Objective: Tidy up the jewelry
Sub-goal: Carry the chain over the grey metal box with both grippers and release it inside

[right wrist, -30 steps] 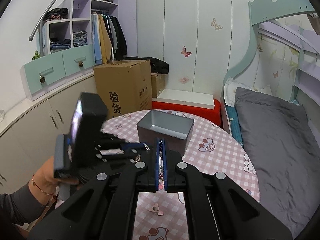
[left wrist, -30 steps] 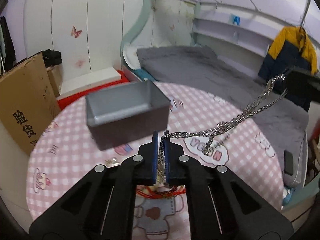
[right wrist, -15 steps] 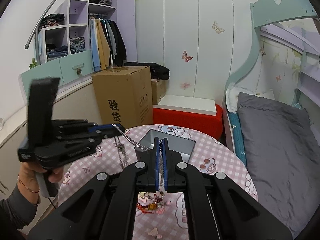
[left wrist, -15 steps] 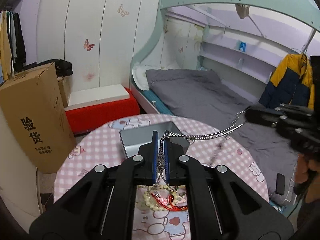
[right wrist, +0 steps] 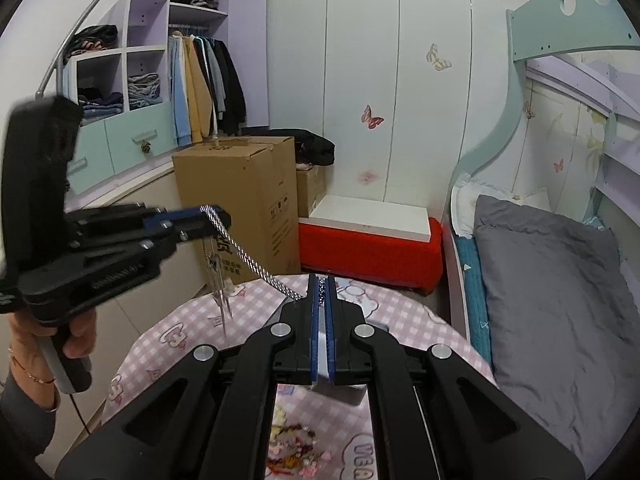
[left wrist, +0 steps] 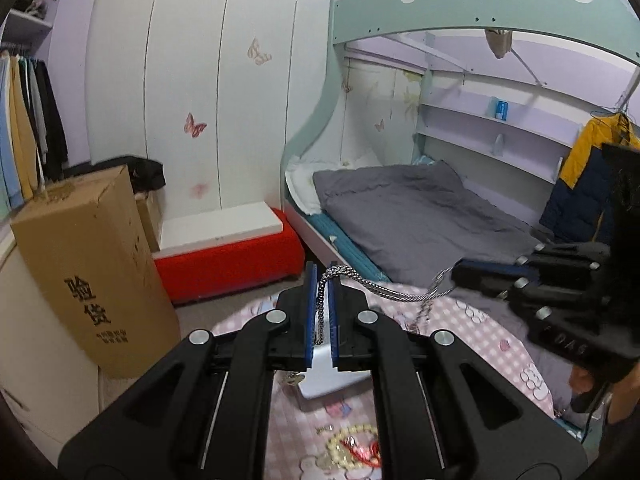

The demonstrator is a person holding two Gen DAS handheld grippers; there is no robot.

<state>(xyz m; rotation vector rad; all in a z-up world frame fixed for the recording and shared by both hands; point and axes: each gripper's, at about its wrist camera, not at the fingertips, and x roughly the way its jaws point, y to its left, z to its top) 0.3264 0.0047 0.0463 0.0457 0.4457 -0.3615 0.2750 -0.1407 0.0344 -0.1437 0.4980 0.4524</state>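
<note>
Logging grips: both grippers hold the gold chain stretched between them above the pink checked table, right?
Not quite: the chain is silver, not gold, as the left wrist view shows. The left gripper and right gripper do hold it stretched above the pink checked table.

Silver chain (left wrist: 384, 289); pink-checked tablecloth (left wrist: 472, 328); cream beads (left wrist: 340, 446); blue-padded black tongs (left wrist: 321, 316)

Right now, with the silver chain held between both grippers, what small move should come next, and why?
Probably lower both grippers toward the grey metal box. The silver rope chain hangs pinched between the left gripper and the right gripper, well above the pink checked tablecloth, with the box just below the fingers.
</note>
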